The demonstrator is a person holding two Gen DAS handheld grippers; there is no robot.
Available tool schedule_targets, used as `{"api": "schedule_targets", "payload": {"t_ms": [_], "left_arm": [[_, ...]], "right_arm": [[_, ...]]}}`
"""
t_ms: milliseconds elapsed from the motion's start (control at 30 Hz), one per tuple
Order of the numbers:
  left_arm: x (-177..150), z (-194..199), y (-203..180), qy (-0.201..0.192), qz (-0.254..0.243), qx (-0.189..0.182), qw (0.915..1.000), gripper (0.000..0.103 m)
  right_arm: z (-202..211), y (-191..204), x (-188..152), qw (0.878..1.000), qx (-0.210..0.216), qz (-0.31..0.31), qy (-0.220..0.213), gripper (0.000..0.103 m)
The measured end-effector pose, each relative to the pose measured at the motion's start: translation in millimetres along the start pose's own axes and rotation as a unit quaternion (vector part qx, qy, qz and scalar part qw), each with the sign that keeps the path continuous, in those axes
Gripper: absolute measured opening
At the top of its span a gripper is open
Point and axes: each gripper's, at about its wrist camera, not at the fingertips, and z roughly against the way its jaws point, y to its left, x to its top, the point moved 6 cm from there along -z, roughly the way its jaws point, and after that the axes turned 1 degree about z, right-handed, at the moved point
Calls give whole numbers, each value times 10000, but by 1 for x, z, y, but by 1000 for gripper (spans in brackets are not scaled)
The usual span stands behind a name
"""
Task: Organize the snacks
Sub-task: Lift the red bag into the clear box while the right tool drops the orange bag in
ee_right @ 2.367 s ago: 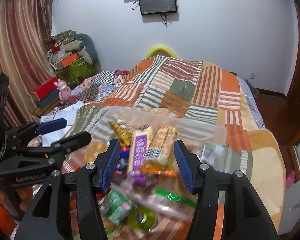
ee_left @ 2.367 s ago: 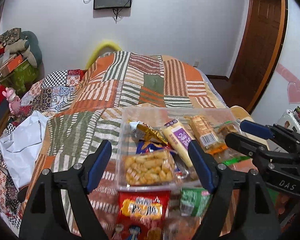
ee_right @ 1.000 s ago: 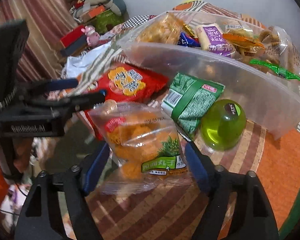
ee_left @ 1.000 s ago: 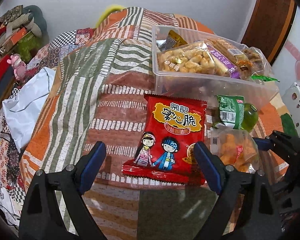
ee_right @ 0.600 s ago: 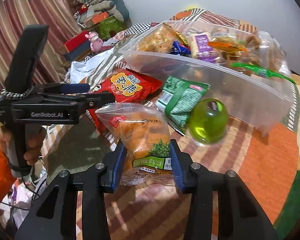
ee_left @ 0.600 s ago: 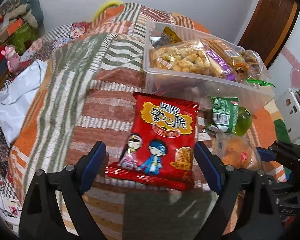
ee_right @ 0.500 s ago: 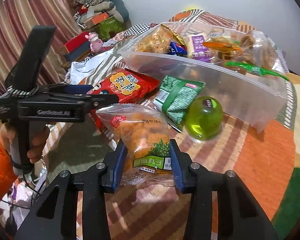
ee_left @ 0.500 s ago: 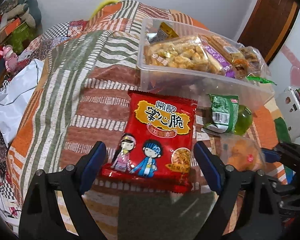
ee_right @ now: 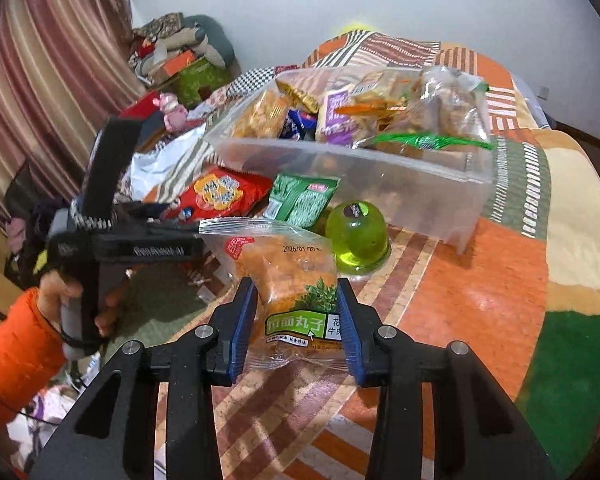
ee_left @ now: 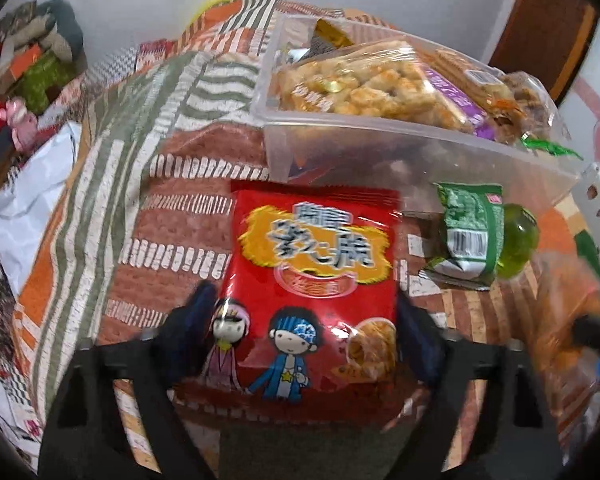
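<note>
A red snack packet (ee_left: 312, 264) with cartoon figures lies on the patchwork bedspread (ee_left: 172, 240), in front of a clear plastic bin (ee_left: 420, 152) full of snacks. My left gripper (ee_left: 304, 316) straddles the packet's lower half. Its jaws are closing and the blurred pads touch the packet's two side edges. My right gripper (ee_right: 296, 320) is shut on a clear pack of orange snacks with a green label (ee_right: 288, 276) and holds it above the bedspread. A green packet (ee_right: 300, 200) and a green jelly cup (ee_right: 356, 236) lie by the bin's front wall (ee_right: 340, 176).
A hand in an orange sleeve (ee_right: 72, 292) holds the left gripper's handle at the left of the right wrist view. A white plastic bag (ee_left: 24, 200) lies at the bed's left side. Boxes and plush toys (ee_right: 180, 60) are piled by the curtain. A wooden door (ee_left: 540, 20) stands at the far right.
My left gripper has sunk onto the red packet and its jaws have narrowed to the packet's edges. My right gripper has shut on the orange snack pack and lifted it.
</note>
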Motion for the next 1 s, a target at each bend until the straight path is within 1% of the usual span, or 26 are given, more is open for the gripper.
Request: {"api": "schedule_targets", "payload": {"t_ms": [33, 100, 167, 267, 467, 700, 833, 1000], "left_arm": [[-1, 2, -1, -20, -44, 22, 10000, 68], [-2, 9, -3, -51, -16, -96, 9999, 68], [-2, 17, -2, -125, 20, -118, 9999, 68], [3, 35, 0, -373, -24, -23, 9993, 68], [19, 78, -5, -871, -6, -141, 9961, 68], [55, 115, -14, -1377, 88, -369, 9897, 68], [78, 126, -22, -1613, 83, -467, 9858, 68], [103, 130, -33, -1782, 104, -578, 9822, 68]], "right_arm": [[3, 0, 1, 10000, -14, -6, -41, 36], [4, 1, 7, 9999, -7, -27, -117, 36], [8, 2, 12, 9998, 5, -59, -201, 36], [11, 3, 23, 9993, -17, -92, -362, 36], [28, 0, 46, 9970, -142, -104, -753, 36], [48, -5, 76, 9905, -441, -75, -1297, 36], [56, -11, 97, 9854, -569, -134, -1600, 36], [62, -17, 118, 9793, -726, -181, -1879, 36]]}}
